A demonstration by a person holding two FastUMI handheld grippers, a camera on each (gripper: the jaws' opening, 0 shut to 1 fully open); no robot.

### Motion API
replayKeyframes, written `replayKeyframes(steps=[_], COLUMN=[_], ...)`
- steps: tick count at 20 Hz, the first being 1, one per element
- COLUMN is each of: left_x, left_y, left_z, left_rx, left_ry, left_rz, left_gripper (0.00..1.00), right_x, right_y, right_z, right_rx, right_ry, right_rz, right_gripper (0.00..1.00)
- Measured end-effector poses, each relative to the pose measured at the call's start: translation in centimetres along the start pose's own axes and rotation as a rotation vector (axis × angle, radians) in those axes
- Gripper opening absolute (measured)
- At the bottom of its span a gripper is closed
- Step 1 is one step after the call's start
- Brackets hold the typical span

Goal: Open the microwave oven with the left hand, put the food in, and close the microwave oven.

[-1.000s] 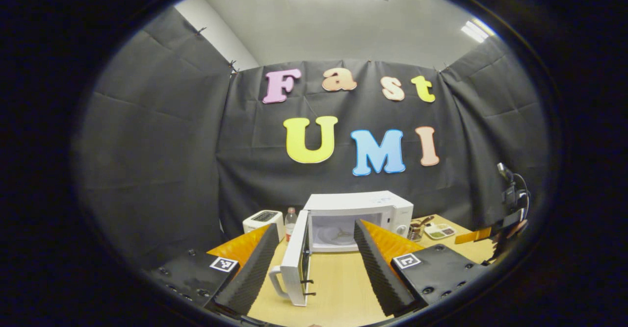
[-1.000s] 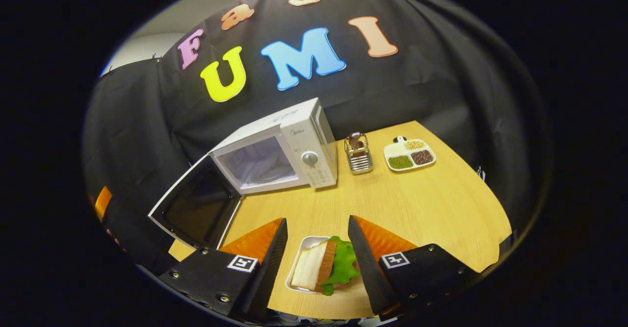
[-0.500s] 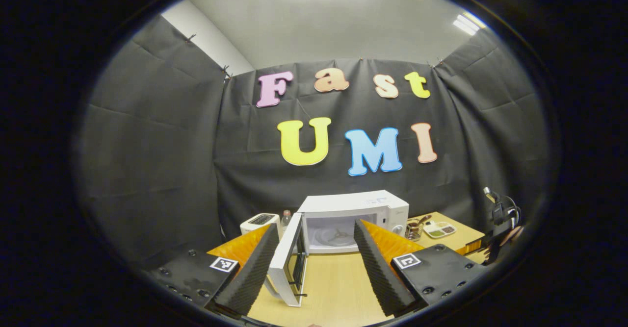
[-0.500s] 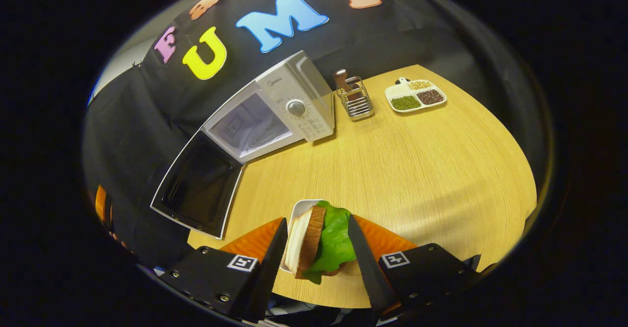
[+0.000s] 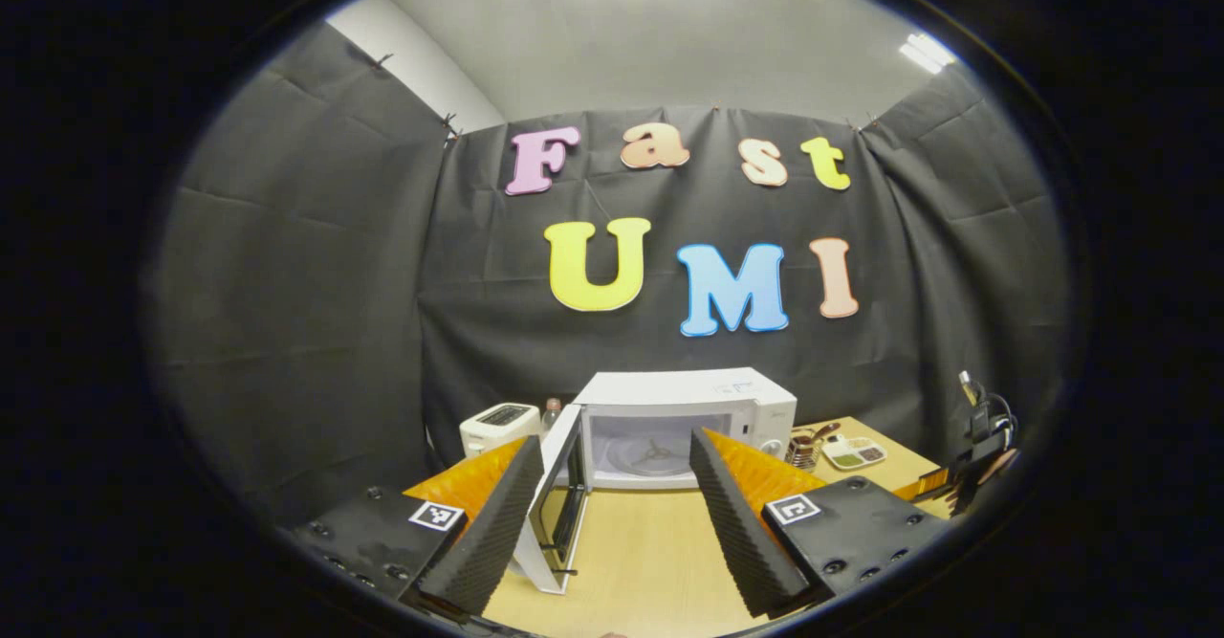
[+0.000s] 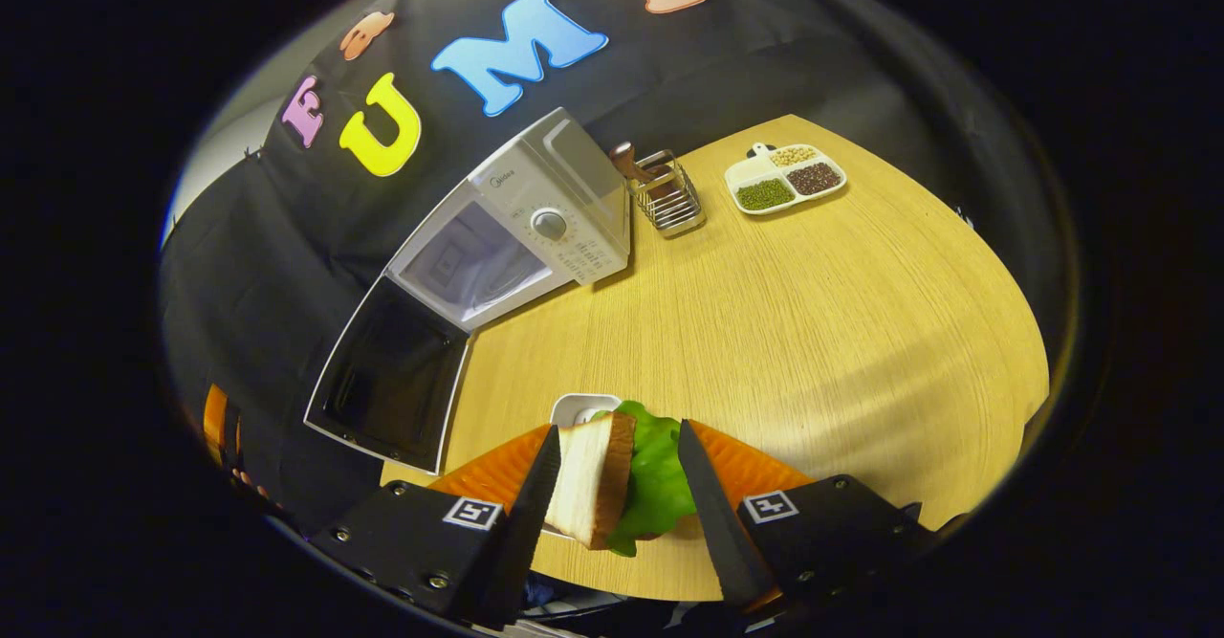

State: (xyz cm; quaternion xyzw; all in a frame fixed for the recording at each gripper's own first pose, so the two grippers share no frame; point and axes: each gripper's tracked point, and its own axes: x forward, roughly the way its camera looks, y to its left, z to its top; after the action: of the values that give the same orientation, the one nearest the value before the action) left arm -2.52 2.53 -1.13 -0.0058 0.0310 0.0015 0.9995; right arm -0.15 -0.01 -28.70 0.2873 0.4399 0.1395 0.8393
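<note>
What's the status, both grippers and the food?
Left hand-held gripper open, empty. Right hand-held gripper straddles layered bread-and-lettuce sandwich, grip unconfirmed. White microwave oven door open, path clear.

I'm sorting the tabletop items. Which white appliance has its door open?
The white microwave oven: its dark-windowed door hangs open, exposing the cavity. The small white toaster beside it has none.

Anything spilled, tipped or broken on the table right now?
Nothing stands out. The white microwave oven stands upright with its door swung open, as the task needs. The sandwich with green lettuce sits between the right gripper fingers. The wire utensil rack and white divided dish look upright and tidy.
</note>
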Motion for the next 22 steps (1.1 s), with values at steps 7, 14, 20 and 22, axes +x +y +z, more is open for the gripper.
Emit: replayKeyframes(steps=[7, 14, 20, 22], left_x=[1.2, 1.4, 0.6, 0.3], left_y=[-1.3, -1.2, -0.4, 0.0], left_z=[0.1, -0.1, -0.3, -0.2], left_rx=[0.024, 0.017, 0.028, 0.031], left_ry=[0.001, 0.004, 0.005, 0.002], left_rz=[-0.022, -0.024, -0.001, 0.014], left_gripper=[0.99, 0.99, 0.99, 0.99], right_x=[-0.3, 1.2, 2.9, 3.1], right_y=[-0.3, 2.2, 3.0, 3.4], right_z=[0.5, -3.0, -5.9, -6.9], right_rx=[0.048, 0.14, 0.112, 0.109], right_ry=[-0.002, 0.135, 0.245, 0.292], right_rz=[0.025, 0.087, 0.06, 0.056], right_gripper=[0.76, 0.77, 0.77, 0.77])
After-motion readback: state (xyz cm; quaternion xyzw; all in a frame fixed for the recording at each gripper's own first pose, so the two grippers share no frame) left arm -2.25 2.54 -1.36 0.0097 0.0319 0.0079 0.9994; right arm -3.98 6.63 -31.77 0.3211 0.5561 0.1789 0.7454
